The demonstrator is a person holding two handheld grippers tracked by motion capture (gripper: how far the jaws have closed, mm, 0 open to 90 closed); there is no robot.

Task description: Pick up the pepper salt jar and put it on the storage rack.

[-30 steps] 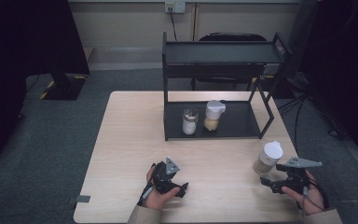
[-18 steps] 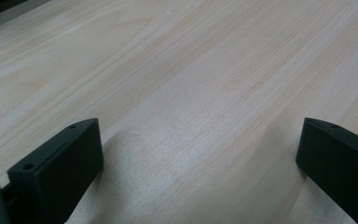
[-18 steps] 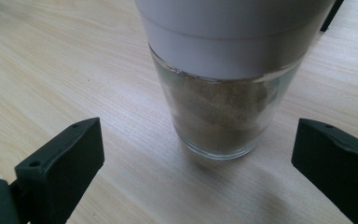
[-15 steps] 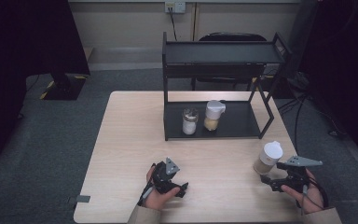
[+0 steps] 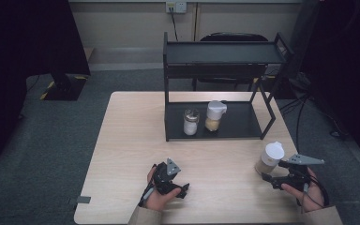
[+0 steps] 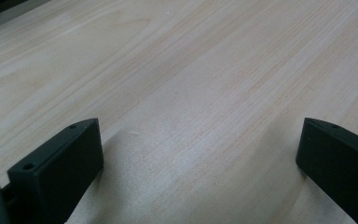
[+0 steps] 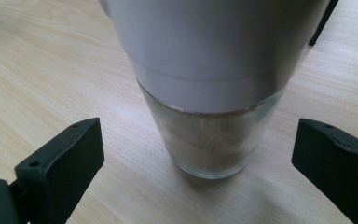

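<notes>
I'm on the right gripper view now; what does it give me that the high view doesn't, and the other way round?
The right gripper view shows brown powder behind the clear glass base of the white-lidded jar, which stands between the open jaws of the right gripper, untouched. The high view shows the black two-tier metal rack holding two more jars, and the left gripper. Both show the jar and the pale wooden table.

Light wooden tabletop (image 5: 122, 140); black two-tier rack (image 5: 220, 58) at its 12 o'clock edge. On the rack's lower shelf, a small clear jar (image 5: 190, 122) stands just beside a white-capped jar (image 5: 214, 116) at its 3 o'clock.
</notes>
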